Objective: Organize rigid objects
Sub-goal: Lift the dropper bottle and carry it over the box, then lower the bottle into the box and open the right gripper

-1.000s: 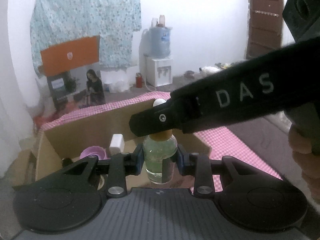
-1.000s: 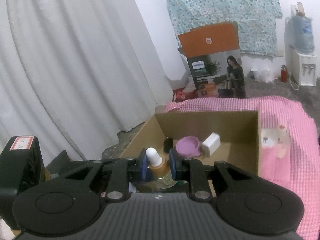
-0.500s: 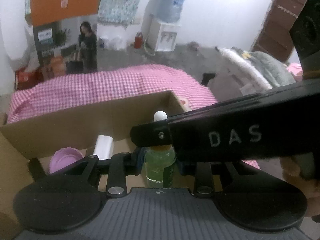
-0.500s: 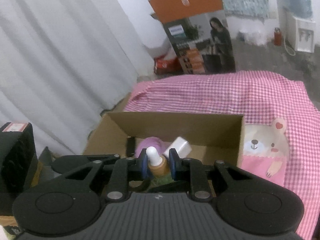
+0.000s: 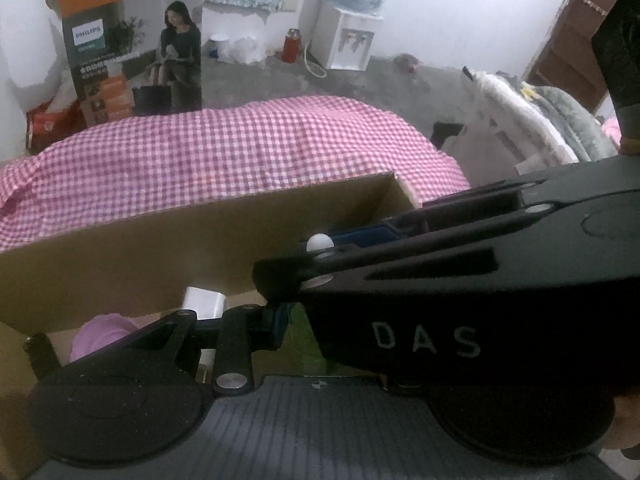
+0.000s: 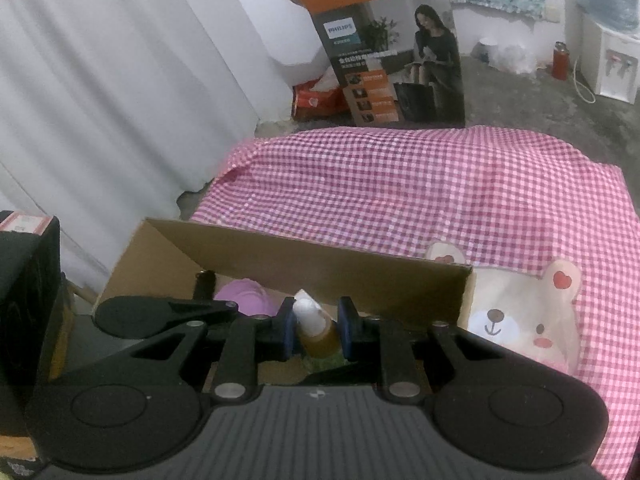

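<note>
In the right wrist view a black item (image 6: 205, 282) and a purple bowl (image 6: 246, 296) lie at lower left inside the cardboard box (image 6: 320, 260). At lower centre the right gripper (image 6: 314, 330) clamps the dropper bottle (image 6: 316, 326) by its amber neck. The left gripper (image 5: 296, 320) is largely hidden; I cannot tell its state.

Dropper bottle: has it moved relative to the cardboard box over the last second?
Yes. In the right wrist view the bottle has dropped toward the box; its white cap now sits below the far wall's rim.
</note>
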{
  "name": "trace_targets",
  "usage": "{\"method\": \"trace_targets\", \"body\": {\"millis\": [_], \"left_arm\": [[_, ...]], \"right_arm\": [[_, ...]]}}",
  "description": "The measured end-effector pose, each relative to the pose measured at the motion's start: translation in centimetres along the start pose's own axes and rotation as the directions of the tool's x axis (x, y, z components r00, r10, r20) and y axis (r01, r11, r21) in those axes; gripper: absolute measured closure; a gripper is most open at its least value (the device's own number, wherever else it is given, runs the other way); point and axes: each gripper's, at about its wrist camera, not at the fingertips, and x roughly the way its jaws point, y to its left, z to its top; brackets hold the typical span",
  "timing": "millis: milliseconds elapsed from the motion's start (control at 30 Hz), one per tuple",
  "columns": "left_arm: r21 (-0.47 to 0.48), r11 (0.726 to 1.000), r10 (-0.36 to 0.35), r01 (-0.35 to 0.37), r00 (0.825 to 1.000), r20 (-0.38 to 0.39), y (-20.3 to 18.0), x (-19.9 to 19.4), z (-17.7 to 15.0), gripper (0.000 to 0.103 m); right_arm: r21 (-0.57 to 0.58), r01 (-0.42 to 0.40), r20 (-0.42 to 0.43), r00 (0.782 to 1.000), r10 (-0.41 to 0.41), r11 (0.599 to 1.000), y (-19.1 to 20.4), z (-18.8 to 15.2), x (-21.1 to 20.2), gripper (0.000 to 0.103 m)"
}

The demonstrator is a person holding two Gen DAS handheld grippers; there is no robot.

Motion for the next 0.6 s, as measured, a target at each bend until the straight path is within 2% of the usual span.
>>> {"method": "trace_targets", "body": {"millis": [200,267,467,533,567,600], "left_arm": [[-0.004,1.0,-0.001,0.001,1.0,-0.004,-0.2,0.2,0.1,0.065],[-0.007,1.0,0.007,-0.008,1.0,-0.006,-0.2,0.2,0.1,0.053],[0.001,1.0,0.025,-0.025,0.999,0.041,-0.5,-2.6,-0.6,0.031],[0.008,1.0,0.022,-0.023,0.997,0.069,-0.8,-4.3,-1.0,0.025],[0.013,1.0,0.022,-0.023,0.996,0.086,-0.9,-5.2,-1.3,0.021],[0.016,1.0,0.021,-0.023,0.994,0.103,-1.0,-6.4,-1.6,0.018]], "right_arm": [[-0.029,0.032,-0.01,0.999,-0.033,0.999,-0.3,0.0,0.4,0.078],[-0.025,0.036,-0.008,0.999,-0.037,0.999,-0.5,0.0,0.3,0.077],[-0.004,0.029,0.06,0.998,-0.029,1.0,-0.2,-0.5,-2.7,0.076],[0.004,0.034,0.107,0.994,-0.034,0.999,0.2,-1.0,-4.6,0.06],[0.002,0.038,0.134,0.99,-0.038,0.999,0.5,-1.3,-5.6,0.044],[-0.006,0.044,0.179,0.983,-0.042,0.999,1.1,-1.8,-7.1,0.035]]}}
